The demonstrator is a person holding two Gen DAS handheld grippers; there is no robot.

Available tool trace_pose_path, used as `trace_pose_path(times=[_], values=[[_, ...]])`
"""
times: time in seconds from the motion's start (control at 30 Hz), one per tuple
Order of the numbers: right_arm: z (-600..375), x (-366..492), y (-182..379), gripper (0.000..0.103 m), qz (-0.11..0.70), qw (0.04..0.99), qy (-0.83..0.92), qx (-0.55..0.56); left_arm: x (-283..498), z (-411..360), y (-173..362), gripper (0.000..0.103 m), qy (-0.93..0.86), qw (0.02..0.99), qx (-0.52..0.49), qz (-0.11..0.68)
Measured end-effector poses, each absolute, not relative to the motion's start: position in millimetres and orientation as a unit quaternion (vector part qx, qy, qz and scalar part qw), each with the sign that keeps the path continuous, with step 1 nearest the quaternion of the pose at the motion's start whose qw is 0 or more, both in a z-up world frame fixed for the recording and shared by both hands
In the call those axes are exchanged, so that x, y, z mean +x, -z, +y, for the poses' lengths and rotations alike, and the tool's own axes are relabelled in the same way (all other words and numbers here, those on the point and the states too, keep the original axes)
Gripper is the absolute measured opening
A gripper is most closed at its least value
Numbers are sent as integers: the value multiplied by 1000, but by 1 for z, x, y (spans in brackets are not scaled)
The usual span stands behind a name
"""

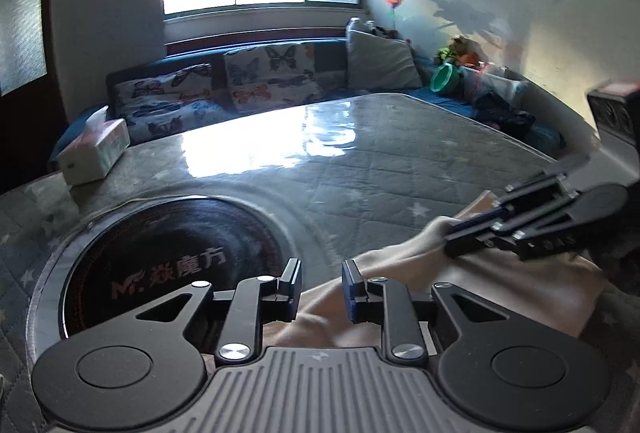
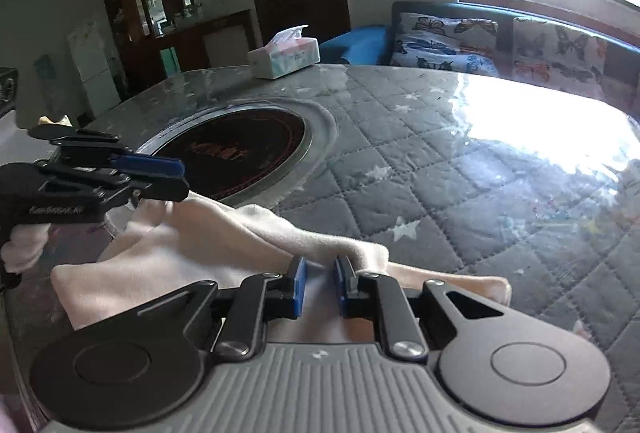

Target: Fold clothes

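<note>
A beige garment (image 1: 500,293) (image 2: 192,245) lies bunched on the near edge of the table. My left gripper (image 1: 320,287) is open just above its left end, with cloth showing under the gap between the fingers. From the right wrist view the left gripper (image 2: 182,181) is side-on and hovers over the cloth beside the hob. My right gripper (image 2: 321,283) has its blue pads close together with a raised fold of the garment between them. In the left wrist view the right gripper (image 1: 450,237) reaches in from the right, and cloth humps up at its tip.
The table (image 1: 360,169) (image 2: 440,161) has a grey quilted star cover under a glossy sheet. A round black hob (image 1: 172,245) (image 2: 232,157) is set into it at the left. A tissue box (image 1: 96,149) (image 2: 284,59) stands at the far left. Behind is a sofa (image 1: 272,77) with butterfly cushions.
</note>
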State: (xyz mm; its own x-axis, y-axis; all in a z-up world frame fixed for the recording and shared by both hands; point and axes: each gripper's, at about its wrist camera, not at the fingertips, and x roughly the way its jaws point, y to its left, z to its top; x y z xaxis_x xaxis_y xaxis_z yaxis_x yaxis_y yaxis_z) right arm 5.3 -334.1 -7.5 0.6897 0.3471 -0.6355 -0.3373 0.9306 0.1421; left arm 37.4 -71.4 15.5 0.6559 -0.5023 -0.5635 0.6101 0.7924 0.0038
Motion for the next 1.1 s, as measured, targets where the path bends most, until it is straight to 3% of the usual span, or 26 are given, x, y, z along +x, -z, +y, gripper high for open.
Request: trace_pose_path(times=[0.13,0.63,1.1], values=[[-325,6,-2,14,342,915,-211,0,38,-85,-11,14,332,892,100,290],[-292,21,4,15,350,907,-231,-37,55,-80,-3,18,291,905,66,302],[-278,-3,-11,17,336,902,-266,-56,-34,-14,-31,14,313,908,11,276]])
